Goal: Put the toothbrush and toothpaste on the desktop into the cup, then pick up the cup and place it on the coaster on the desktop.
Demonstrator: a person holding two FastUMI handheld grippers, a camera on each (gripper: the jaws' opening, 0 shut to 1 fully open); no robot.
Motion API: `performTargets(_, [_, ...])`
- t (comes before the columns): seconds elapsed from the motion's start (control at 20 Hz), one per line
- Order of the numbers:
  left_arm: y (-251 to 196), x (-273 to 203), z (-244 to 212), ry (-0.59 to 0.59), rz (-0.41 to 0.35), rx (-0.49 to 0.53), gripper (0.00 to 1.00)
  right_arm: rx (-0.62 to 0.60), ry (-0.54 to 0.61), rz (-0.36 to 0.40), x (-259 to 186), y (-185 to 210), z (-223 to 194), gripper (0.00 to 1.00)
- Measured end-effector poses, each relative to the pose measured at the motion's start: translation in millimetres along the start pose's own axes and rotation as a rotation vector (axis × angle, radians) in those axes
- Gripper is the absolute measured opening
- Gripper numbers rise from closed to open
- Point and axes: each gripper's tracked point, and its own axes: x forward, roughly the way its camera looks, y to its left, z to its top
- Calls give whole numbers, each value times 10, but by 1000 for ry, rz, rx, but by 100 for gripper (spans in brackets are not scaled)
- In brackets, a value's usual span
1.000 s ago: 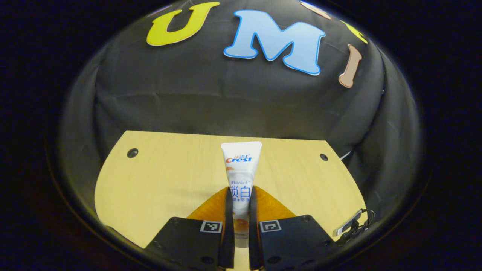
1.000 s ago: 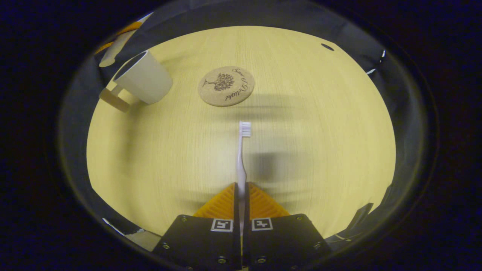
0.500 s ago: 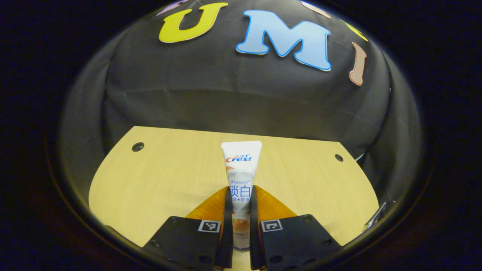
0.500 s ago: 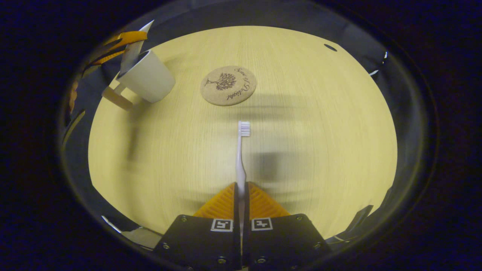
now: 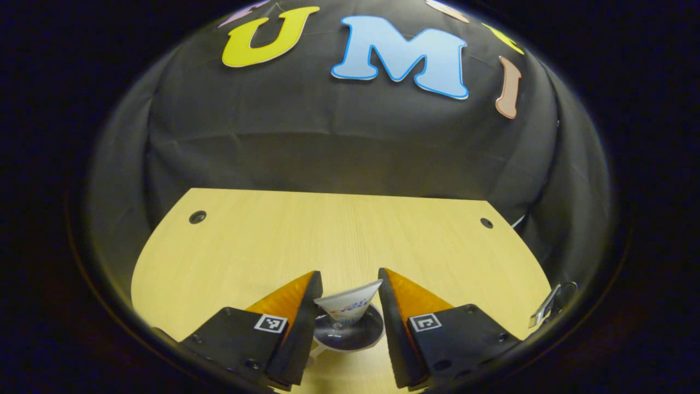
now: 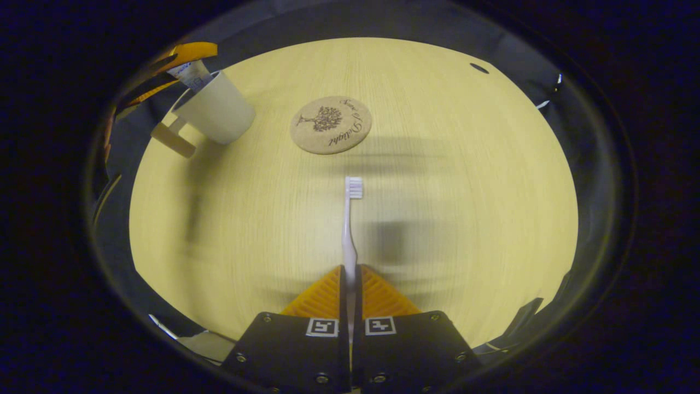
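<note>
Wood-grain surface (image 6: pixel 437 164) lies under both claws. In the right gripper view, nearest at 6 o'clock, the right claw (image 6: pixel 350 273) is pinched tight on the handle of the toothbrush (image 6: pixel 348 230), whose bristle head points toward 12 o'clock and hangs above the surface, carried lengthwise so it can be tipped into a mouth. Beyond it at 12 o'clock sits the round cork coaster (image 6: pixel 331 124), bare and waiting. Farther, at 10 o'clock, the cup (image 6: pixel 217 112) stands off the coaster with the toothpaste (image 6: pixel 188 74) poking out of it.

In the left gripper view, the left claw (image 5: pixel 350 287) is spread wide, holding nothing, straddling the cup's mouth (image 5: pixel 350 334) at 6 o'clock; the tube's flat end (image 5: pixel 350 301) rests inside, apparently let go. Toothbrush likely goes in next.
</note>
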Motion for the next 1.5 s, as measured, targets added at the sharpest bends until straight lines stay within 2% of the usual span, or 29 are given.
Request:
performTargets(0.05, [-2,-49,31,-10,2,12,69,5,-5,-4,-4,1,8,4])
performTargets(0.2, [-12,-174,152,-42,-5,39,68,11,-19,-9,0,8,6,4])
performTargets(0.25, [-11,-216,177,-50,-4,45,64,21,-18,1,-1,33,15,3])
performTargets(0.5, [19,-434,288,-96,-11,62,66,49,-75,20,-154,101,170,2])
performTargets(1.05, [479,-984,523,-185,36,48,66,52,-344,87,-923,645,1275,2])
performTargets(1.3, [886,-1262,479,-204,78,16,66,104,-462,133,-1367,896,1862,2])
performTargets(1.5, [1321,-1476,376,-199,119,-2,67,140,-517,145,-1516,1007,2174,2])
